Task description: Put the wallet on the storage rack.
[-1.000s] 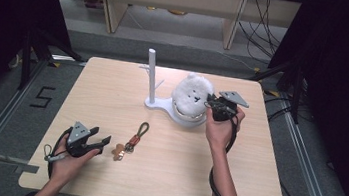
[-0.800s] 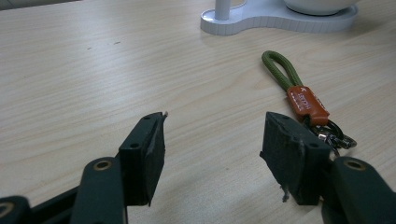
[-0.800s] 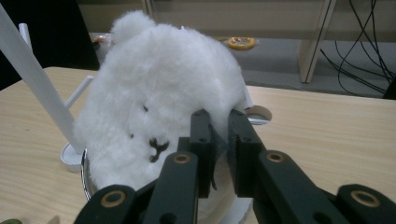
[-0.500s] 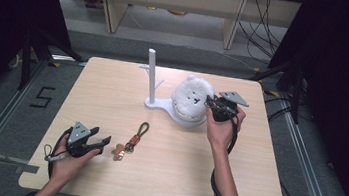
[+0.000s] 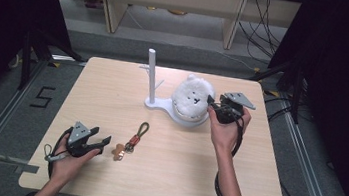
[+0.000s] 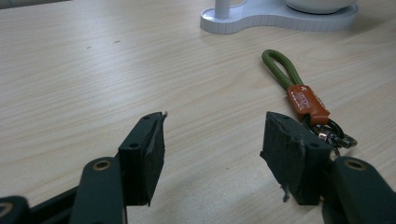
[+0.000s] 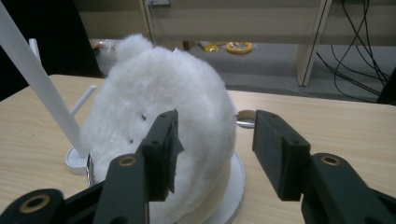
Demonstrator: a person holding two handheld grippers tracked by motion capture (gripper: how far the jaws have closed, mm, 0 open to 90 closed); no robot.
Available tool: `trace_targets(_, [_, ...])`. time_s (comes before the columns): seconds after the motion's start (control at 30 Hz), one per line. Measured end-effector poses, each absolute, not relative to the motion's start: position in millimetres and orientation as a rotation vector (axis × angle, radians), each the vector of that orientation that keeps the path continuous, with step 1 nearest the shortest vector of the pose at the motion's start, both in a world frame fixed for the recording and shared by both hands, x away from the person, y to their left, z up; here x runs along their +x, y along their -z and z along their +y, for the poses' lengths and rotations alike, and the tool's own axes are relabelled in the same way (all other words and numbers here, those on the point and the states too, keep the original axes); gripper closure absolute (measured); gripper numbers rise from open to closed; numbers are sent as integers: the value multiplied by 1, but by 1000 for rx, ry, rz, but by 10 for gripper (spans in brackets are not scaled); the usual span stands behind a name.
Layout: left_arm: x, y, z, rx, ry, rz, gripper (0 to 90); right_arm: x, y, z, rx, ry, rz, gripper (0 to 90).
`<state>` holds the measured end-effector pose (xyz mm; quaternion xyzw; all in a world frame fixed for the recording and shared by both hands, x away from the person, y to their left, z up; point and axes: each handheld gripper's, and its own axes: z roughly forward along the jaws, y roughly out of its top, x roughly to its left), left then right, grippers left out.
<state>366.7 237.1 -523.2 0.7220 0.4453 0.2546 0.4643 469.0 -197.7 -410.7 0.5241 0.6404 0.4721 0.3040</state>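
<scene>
— Pale wood, the table (image 5: 112, 95), is where it all sits. What has changed over the last second?

— Very little. My right gripper (image 5: 217, 109) has crept a touch closer to the white plush toy (image 5: 191, 97) and now sits right against its side; my left gripper (image 5: 99, 142) has stayed where it was near the front edge. I judge that as the approach being nearly over and the grasp on the toy not yet made.

— Where is the toy?

— On the round end of the white stand (image 5: 159, 104), beside its upright post (image 5: 151, 75). In the right gripper view the fur (image 7: 154, 116) bulges in front of my left-hand pad (image 7: 163, 154), while the other pad stands clear of it.

— So how far open is that gripper?

— Wide, and it grips nothing; at most one pad brushes the fur.

— And the left one?

— Also spread wide over bare wood, holding nothing. The keychain (image 6: 299, 95), green loop with an orange tab, lies just beside it, apart from the pads.
</scene>
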Motion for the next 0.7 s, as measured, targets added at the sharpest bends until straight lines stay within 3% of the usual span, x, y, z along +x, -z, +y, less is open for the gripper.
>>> trace_targets(0.27, [366,519,234,1746,-613,1109,355,457,416,-218,1431,-1223,1745,490])
trace_targets(0.7, [367,504,214,1797,-515,1099,352,417,456,-268,1578,-1111,1793,483])
